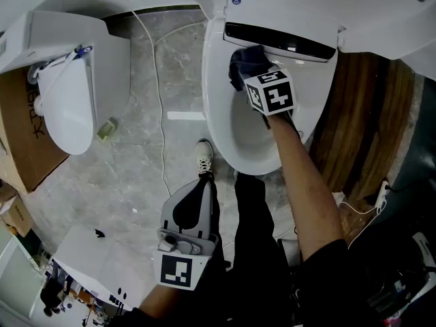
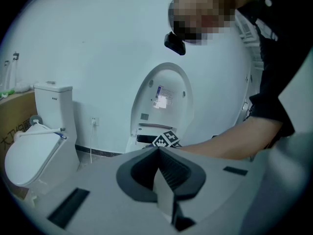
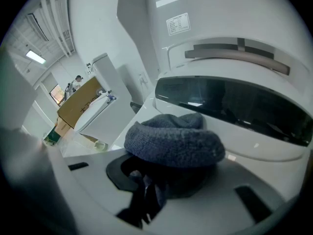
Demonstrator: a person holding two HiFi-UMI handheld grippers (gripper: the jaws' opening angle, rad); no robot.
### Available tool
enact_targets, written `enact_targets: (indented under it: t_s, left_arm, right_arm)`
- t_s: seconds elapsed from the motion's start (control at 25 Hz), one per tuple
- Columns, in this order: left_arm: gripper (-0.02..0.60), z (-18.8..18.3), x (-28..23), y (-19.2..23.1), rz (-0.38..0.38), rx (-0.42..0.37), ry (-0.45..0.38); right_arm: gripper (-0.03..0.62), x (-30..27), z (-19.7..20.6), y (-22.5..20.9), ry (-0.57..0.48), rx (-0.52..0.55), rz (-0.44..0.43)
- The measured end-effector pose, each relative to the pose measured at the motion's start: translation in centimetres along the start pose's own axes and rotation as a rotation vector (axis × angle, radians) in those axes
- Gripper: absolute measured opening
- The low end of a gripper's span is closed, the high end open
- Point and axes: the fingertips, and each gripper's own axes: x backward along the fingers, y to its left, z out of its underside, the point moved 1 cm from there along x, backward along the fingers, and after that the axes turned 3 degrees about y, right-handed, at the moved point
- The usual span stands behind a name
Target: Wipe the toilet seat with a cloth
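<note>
Now, head view / step: wiping under way, by my reading; the cloth point(image 1: 245, 63) lies bunched on the rear left of the toilet seat point(image 1: 215, 107), just below the dark strip point(image 1: 286, 41) at the hinge.
Head view / right arm: forearm reaches forward over the bowl, nearly straight; the right gripper point(image 1: 255, 80) points at the back of the seat with its marker cube facing up.
Head view / left arm: the left gripper point(image 1: 197, 196) hangs low beside the person's leg, well apart from the seat, over the stone floor point(image 1: 136, 176); idle.
Left gripper view / fingers: the left gripper point(image 2: 159, 155) has its fingers pressed together, nothing between them. Beyond it, the raised lid point(image 2: 164, 97) and the working forearm point(image 2: 230, 143).
Right gripper view / fingers: the right gripper point(image 3: 151, 180) is clamped on the cloth point(image 3: 173, 141), which folds up and over the tips as a thick grey roll.
Right gripper view / cloth position: sits against the white rear band of the seat point(image 3: 264, 143), under the dark strip point(image 3: 234, 102); actual contact pressure cannot be read.
Next move (judgement): drag the cloth round the ring, down one side, across the front, back up the other, keeping it flat on the rim and out of the bowl.
Risk (judgement): the bunched cloth may roll instead of wiping; firm downward pressure needed.
</note>
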Motion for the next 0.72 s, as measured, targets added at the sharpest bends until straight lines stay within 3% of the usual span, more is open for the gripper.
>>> enact_targets:
  t_s: [0.72]
  left_arm:
    - [0.011,0.1,-0.2,-1.6,0.021,-0.014,-0.001]
  right_arm:
    - [0.095,2.2,3.0,-4.6,0.021,-0.015,0.093]
